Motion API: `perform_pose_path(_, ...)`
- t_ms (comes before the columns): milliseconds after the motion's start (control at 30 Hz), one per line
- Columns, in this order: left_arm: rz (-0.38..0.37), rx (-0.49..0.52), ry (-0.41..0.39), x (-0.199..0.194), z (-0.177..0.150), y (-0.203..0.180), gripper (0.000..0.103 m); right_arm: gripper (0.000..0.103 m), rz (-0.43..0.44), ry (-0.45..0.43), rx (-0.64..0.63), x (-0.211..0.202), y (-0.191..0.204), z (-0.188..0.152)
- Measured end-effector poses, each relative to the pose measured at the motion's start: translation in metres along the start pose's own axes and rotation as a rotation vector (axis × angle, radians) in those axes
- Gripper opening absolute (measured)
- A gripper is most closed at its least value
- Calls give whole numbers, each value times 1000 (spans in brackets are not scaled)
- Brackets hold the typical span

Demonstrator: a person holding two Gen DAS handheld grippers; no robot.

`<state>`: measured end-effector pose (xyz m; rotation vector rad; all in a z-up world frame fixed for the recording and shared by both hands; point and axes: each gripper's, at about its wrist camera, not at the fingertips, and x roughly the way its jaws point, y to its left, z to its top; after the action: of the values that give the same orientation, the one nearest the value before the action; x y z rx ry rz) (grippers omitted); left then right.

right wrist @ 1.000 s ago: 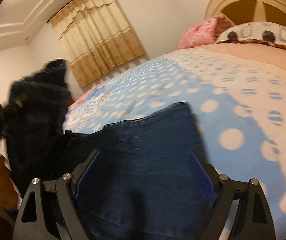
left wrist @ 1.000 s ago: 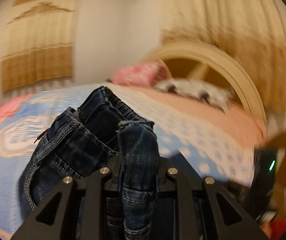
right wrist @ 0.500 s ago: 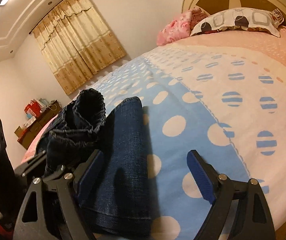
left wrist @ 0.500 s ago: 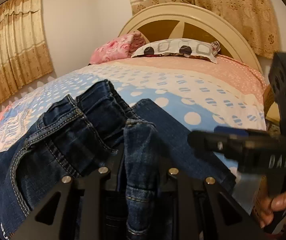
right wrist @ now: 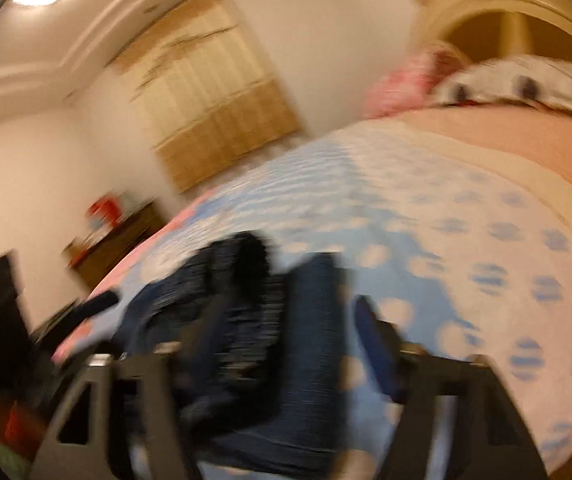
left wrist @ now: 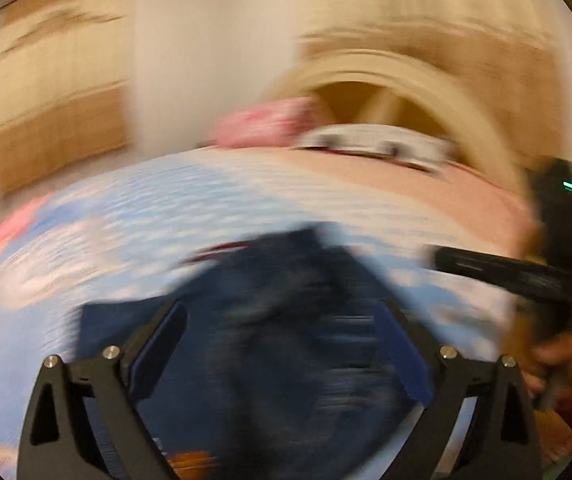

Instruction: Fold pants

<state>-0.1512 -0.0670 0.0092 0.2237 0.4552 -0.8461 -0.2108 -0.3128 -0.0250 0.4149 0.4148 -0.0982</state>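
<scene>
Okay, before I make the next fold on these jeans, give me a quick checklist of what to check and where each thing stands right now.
1. Left gripper released: ok, jaws opening, pads off the denim.
2. Right gripper clear of cloth: cannot tell, jaws closing with jeans between them, too blurred.
3. Jeans on the bedspread: ok.
4. Fold lying flat and even: cannot tell, blurred.
5. Grippers apart: ok, right one off to the side in left view.
</scene>
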Motion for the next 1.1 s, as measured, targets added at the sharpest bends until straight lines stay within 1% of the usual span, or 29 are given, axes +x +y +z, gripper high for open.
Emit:
perform_pose_path(33, 96, -62, 23, 3, -1, 21, 97, 51, 28, 13, -43, 5, 11, 4)
perform_pose_path(67, 142, -101, 41, 5, -3, 33, 97, 51, 61, 22, -90, 10, 26, 7)
perform_pose_path(100, 190, -166, 74, 11, -8, 51, 97, 51, 94, 24, -141, 17, 41, 11)
perform_pose_path(133, 224, -235, 112, 17, -14, 68, 97, 51, 110, 26, -174, 24, 51, 16)
perform_pose_path(200, 243, -333, 168, 26, -26, 87, 97, 51, 138, 42, -248, 46, 74, 28)
perform_pose_path(267, 249, -392, 222, 37, -38, 96, 97, 51, 139, 101, -284, 77, 92, 38)
perform_pose_path(300, 267, -386, 230, 39, -42, 96, 97, 51, 127, 139, -292, 93, 97, 40)
perform_pose_path(367, 289, -357, 243, 43, -46, 89, 97, 51, 69, 226, -298, 127, 101, 41)
perform_pose_path(433, 316, -342, 262, 48, -51, 85, 99, 51, 42, 313, -282, 159, 99, 35)
perform_pose_path(467, 326, -340, 266, 52, -51, 83, 101, 52, 18, 361, -265, 175, 97, 30)
perform_pose_path(500, 334, -343, 266, 51, -53, 83, 102, 52, 6, 380, -256, 182, 96, 27)
perform_pose_path(567, 335, -362, 260, 46, -57, 86, 103, 49, 51, 377, -242, 182, 98, 23)
perform_pose_path(633, 333, -378, 261, 49, -55, 89, 103, 27, 31, 355, -270, 176, 97, 20)
perform_pose_path(667, 327, -378, 260, 50, -55, 88, 103, 25, 34, 349, -275, 173, 96, 20)
perform_pose_path(700, 320, -374, 260, 50, -54, 87, 103, 19, 56, 334, -260, 166, 90, 20)
perform_pose_path(733, 301, -367, 263, 49, -53, 85, 103, 15, 68, 319, -248, 159, 88, 19)
perform_pose_path(767, 289, -363, 267, 49, -52, 84, 103, 13, 75, 303, -238, 153, 84, 19)
perform_pose_path(833, 267, -344, 271, 46, -48, 78, 103, 10, 45, 246, -244, 133, 85, 15)
perform_pose_path(933, 264, -298, 249, 41, -41, 65, 103, 10, -7, 154, -275, 106, 87, 14)
perform_pose_path(967, 266, -278, 238, 39, -38, 61, 103, 10, -28, 128, -270, 100, 86, 15)
perform_pose_path(1000, 275, -245, 222, 37, -35, 55, 103, 10, -77, 99, -265, 95, 84, 16)
perform_pose_path(1033, 285, -217, 213, 36, -33, 51, 103, 10, -125, 85, -266, 96, 82, 16)
perform_pose_path(1067, 304, -179, 206, 37, -32, 45, 103, 10, -182, 92, -260, 103, 76, 15)
perform_pose_path(1100, 336, -129, 212, 42, -33, 39, 103, 10, -205, 126, -239, 112, 68, 13)
